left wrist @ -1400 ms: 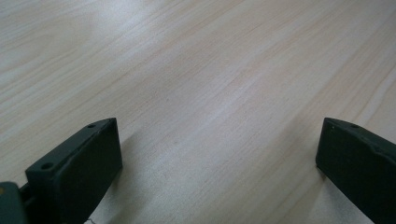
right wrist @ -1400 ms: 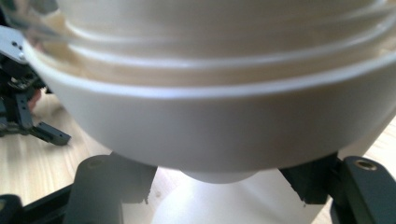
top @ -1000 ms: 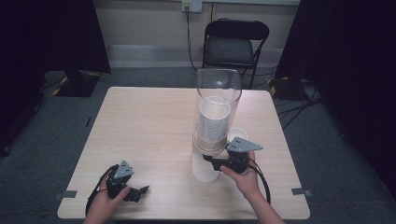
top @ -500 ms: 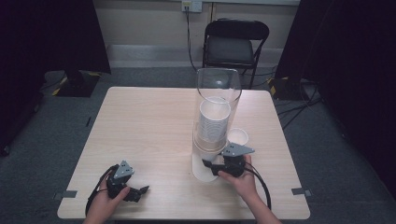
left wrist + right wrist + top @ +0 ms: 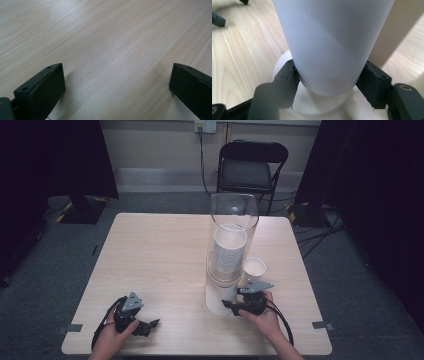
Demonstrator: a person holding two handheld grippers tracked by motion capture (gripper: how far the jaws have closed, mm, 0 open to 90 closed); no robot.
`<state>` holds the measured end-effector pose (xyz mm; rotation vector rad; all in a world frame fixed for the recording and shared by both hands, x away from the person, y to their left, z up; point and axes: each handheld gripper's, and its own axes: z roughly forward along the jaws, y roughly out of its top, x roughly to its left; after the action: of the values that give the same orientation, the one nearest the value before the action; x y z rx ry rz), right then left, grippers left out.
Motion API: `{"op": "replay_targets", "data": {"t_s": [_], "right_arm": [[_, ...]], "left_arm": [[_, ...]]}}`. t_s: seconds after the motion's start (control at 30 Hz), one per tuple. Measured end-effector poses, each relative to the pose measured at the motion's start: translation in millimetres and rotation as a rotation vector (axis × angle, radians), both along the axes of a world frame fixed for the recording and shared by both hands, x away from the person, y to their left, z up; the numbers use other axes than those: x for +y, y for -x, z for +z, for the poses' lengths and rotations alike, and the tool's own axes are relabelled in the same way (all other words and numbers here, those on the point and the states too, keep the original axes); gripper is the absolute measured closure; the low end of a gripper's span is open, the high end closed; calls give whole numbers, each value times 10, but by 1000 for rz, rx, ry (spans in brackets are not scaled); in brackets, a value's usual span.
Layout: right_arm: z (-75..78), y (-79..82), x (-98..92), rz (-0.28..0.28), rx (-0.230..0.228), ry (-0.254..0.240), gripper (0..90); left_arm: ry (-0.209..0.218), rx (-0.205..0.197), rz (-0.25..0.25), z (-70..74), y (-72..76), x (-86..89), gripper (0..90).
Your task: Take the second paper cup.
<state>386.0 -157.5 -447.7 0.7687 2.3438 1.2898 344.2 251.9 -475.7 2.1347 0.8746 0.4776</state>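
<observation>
The right gripper point(image 5: 231, 306), clamped on the bottom cup point(image 5: 329, 50) under the dispenser point(image 5: 233, 240), has dropped lower, likely drawing it free; the left gripper point(image 5: 150, 325) rests spread on the worktop point(image 5: 150, 255).

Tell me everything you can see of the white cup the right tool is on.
The white cup looks like plain matte paper, smooth and unmarked. It hangs upright from the bottom of the cup stack in the clear tube dispenser, near the table's front edge, its base just above a round white disc on the table. The right tool grips its lower wall, one black jaw on each side.
</observation>
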Motion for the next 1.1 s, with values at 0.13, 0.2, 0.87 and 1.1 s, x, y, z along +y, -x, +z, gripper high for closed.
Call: {"op": "replay_targets", "data": {"t_s": [0.13,0.2,0.87,1.1], "right_arm": [[42,24,-99,-5,-9,1,364],[40,42,-150,-10,-6,13,364],[-97,131,-479,-41,35,75,362],[-130,115,-533,-55,47,96,360]], "left_arm": [[-1,0,0,0,0,0,0],[-1,0,0,0,-1,0,0],[-1,0,0,0,-1,1,0],[-1,0,0,0,0,0,0]]}}
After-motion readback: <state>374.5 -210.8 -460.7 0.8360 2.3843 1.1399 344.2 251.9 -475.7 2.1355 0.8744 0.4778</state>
